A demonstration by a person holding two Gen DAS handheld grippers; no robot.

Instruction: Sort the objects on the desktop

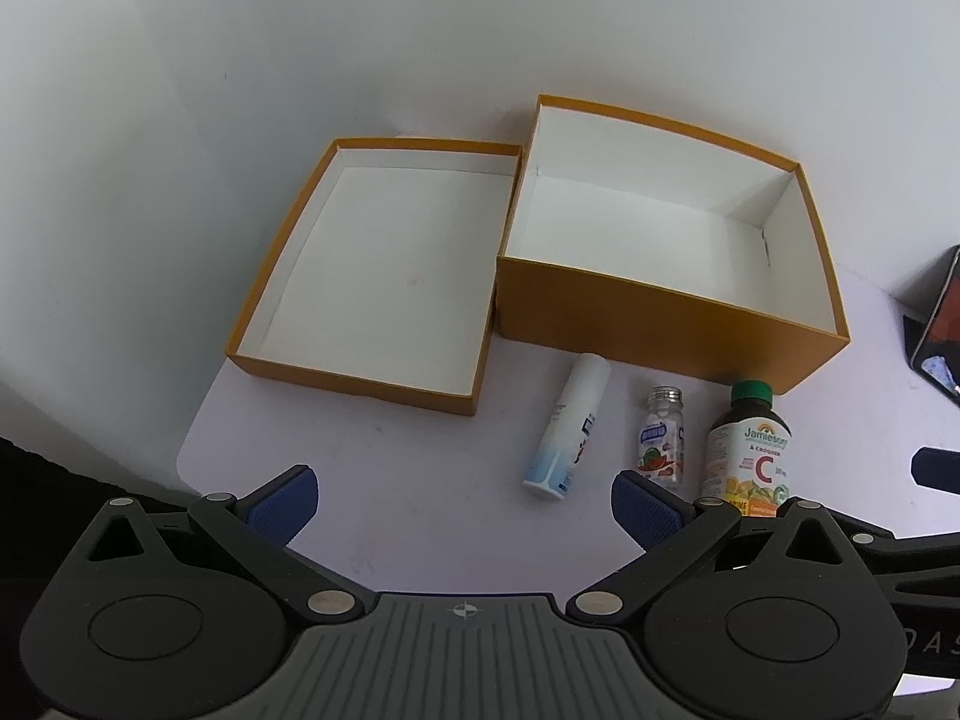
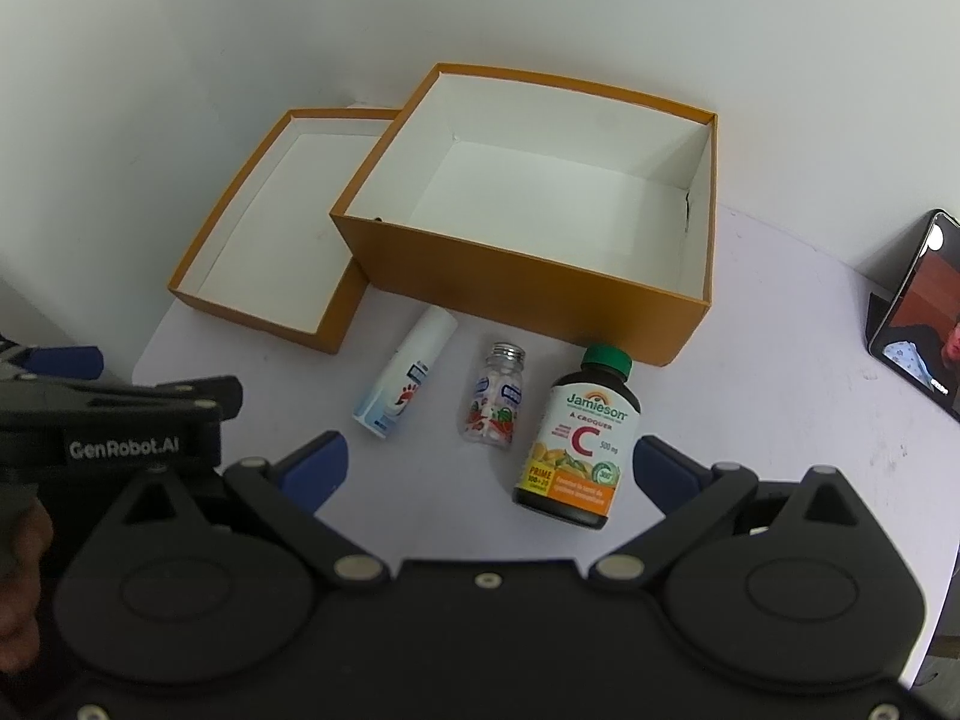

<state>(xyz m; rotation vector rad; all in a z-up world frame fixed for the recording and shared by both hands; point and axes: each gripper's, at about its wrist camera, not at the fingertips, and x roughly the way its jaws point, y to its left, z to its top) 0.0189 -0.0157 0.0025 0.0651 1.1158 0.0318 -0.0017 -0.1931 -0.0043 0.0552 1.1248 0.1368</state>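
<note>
White table set against a plain white wall. Left gripper and right gripper both hover low over the near edge, jaws spread wide, holding nothing. Deep orange box stands at the back, white inside; shallow orange lid lies open side up, touching its left side. In front of the box, in a row: white spray bottle, small clear candy bottle, Jamieson vitamin C bottle. Propped phone at far right, screen lit.
</note>
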